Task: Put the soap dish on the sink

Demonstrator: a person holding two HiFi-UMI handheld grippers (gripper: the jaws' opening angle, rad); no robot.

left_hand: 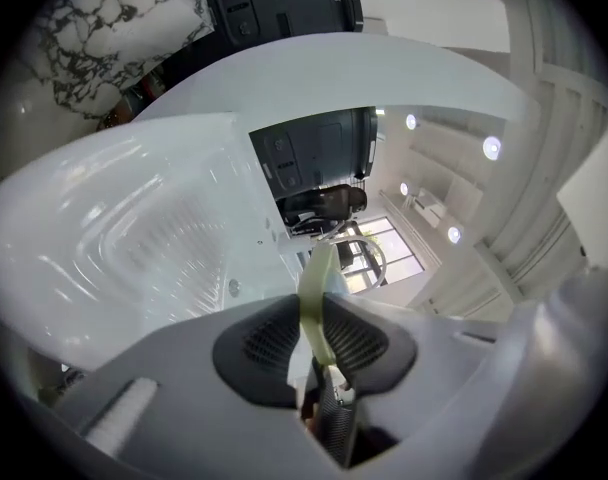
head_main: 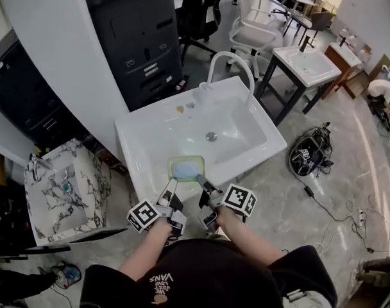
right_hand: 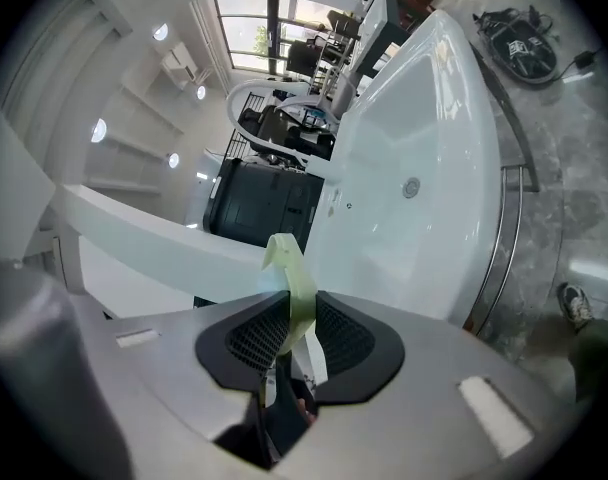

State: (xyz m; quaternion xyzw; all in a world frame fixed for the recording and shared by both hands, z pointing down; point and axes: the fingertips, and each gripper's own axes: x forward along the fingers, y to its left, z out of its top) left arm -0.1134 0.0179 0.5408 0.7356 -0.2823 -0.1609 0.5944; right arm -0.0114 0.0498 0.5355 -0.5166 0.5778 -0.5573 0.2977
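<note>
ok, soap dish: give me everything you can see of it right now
The soap dish is a pale yellow-green tray with rounded corners and a raised rim, plastic by the look. A light blue soap lies in it. It sits roughly level over the white sink's front rim; contact there is unclear. The left gripper and right gripper each pinch its near edge.

The soap dish is pale green, with something light blue lying in it. The sink is plain glossy white. The smaller basin is white with black marble veining. The cabinet is dark grey. The left gripper and right gripper carry black-and-white square markers.
</note>
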